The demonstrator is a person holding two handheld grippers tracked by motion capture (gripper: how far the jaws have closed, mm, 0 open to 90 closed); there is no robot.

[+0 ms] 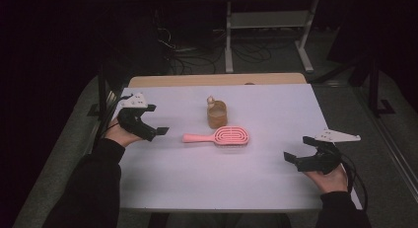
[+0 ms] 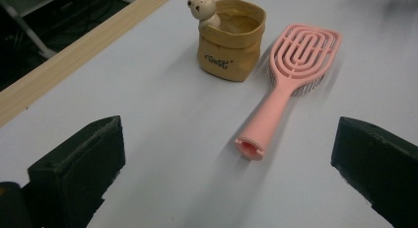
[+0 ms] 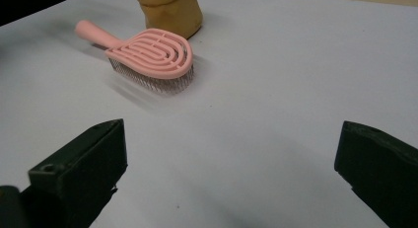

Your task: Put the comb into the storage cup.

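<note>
Ahead of your left gripper [image 2: 226, 164] and a little to the left of its line stood a small tan paper-bag pot [image 2: 231, 40] with a bear figure [image 2: 204, 11] peeking over its rim; the inside looked bare as far as you could see into it. From your right gripper [image 3: 229, 173] the same pot sat far ahead and left, just behind the brush head.

Both tools were over a pale lilac-white tabletop [image 1: 197, 173], with a strip of light wood [image 1: 217, 80] along the edge farthest from you. Past that edge the room was dark: a white metal rack [image 1: 268, 30] and loose cables [image 1: 192, 55] lay on the floor.

The pink hairbrush [image 2: 291, 85] lay flat on the table, bristles down, between your two grippers. Its hollow handle end pointed back toward your left gripper, close in front of the jaws and slightly right of centre, and the oval head with its looped open ribs lay just beside the pot, whether touching could not be told. Seen from your right gripper, dark bristles showed beneath the head.

Both your grippers were released, jaws spread wide with nothing between them, each held in a hand [image 1: 121, 134] near a side edge of the table, well apart from the brush.
</note>
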